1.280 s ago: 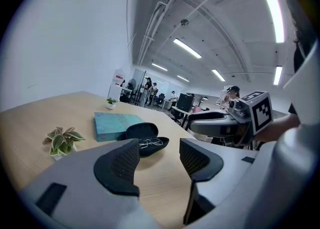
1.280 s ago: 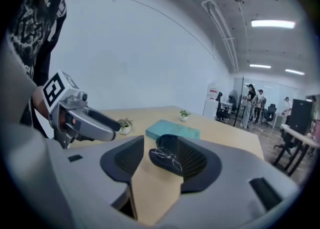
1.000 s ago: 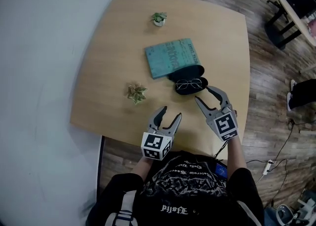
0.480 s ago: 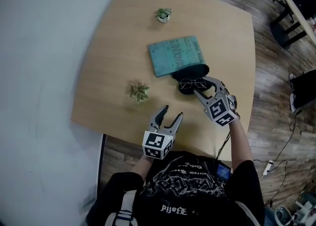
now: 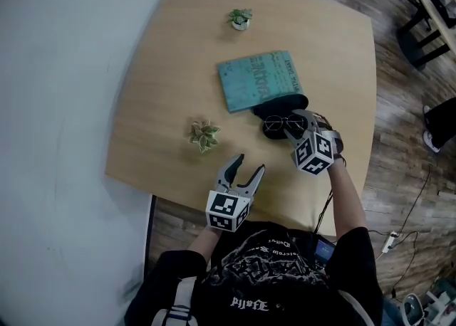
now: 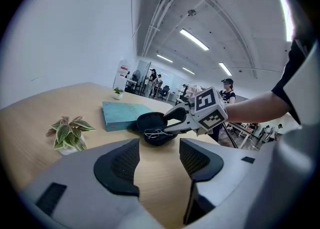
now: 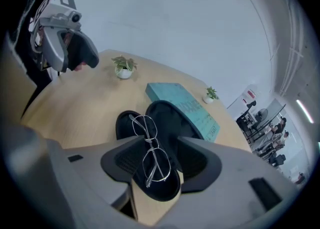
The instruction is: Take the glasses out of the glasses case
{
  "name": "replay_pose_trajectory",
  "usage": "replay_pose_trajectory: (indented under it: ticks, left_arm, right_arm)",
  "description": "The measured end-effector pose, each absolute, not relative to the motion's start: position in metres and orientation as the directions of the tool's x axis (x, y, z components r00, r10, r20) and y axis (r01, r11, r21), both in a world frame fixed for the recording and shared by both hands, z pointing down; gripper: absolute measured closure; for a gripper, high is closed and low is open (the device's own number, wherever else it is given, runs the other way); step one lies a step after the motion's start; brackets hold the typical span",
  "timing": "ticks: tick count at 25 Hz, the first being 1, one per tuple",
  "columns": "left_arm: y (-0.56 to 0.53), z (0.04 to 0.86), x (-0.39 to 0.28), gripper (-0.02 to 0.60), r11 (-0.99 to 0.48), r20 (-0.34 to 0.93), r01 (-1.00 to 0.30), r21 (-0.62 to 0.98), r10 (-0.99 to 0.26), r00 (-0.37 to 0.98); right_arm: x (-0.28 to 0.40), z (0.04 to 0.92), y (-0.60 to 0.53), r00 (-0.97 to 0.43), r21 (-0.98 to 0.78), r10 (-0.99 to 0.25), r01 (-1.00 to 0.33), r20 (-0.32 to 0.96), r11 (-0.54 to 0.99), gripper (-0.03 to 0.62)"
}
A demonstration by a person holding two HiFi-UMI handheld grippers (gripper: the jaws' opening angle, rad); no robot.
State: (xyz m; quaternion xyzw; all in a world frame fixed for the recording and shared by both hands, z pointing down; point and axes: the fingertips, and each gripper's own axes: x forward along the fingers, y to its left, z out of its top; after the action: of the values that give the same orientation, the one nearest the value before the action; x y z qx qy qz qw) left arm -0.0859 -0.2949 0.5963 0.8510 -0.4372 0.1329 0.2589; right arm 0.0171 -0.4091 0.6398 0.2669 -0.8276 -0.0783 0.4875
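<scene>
**Right gripper straddling glasses, not closed yet**

My right gripper (image 5: 292,124) is down at the open glasses case (image 5: 286,102), jaws spread. In the right gripper view the glasses (image 7: 150,145) sit between the two pads: the near lens is in the gap and the far lens is past the tips. I see daylight on both sides of the frame, so no pinch and no contact that I can make out.

The glasses lie in the lower shell of the case, lenses up. They are thin wire-rimmed, not lifted out. The black case is hinged open, and its lid leans back against the near edge of the teal book (image 5: 258,80).

My left gripper (image 5: 248,164) is over the near edge of the table (image 5: 164,68), well apart from the case. Its jaws are spread too, and the left gripper view shows nothing between them, just bare wood below. It is aimed roughly toward the case and the right gripper.

Other items on the table:
- A small potted plant (image 5: 204,134) sits left of the case, between the case and my left gripper's side.
- A second small plant (image 5: 240,18) is near the far edge, beyond the book.
</scene>
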Motion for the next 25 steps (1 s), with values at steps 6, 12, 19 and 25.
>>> replay_pose_trajectory:
  ticks: [6,12,19,25]
  left_arm:
    - [-0.303,0.603,-0.089,0.324,-0.476,0.466,-0.817,0.327,-0.670,0.577]
    - [-0.312,0.609,-0.091,0.324,-0.463,0.474,-0.822,0.332,-0.671,0.570]
    - [-0.316,0.615,-0.088,0.324,-0.468,0.479,-0.820,0.331,-0.665,0.573]
    - [-0.317,0.621,-0.092,0.324,-0.458,0.494,-0.825,0.331,-0.661,0.565]
  right_arm:
    - [0.009,0.657,-0.414,-0.370,0.387,-0.491,-0.322,0.789,0.864,0.384]
    - [0.012,0.657,-0.409,-0.384,0.332,-0.425,-0.285,0.820,0.899,0.385]
    - [0.007,0.676,-0.402,-0.334,0.351,-0.387,-0.167,0.859,0.922,0.385]
    - [0.004,0.682,-0.408,-0.353,0.308,-0.364,-0.205,0.862,0.929,0.410]
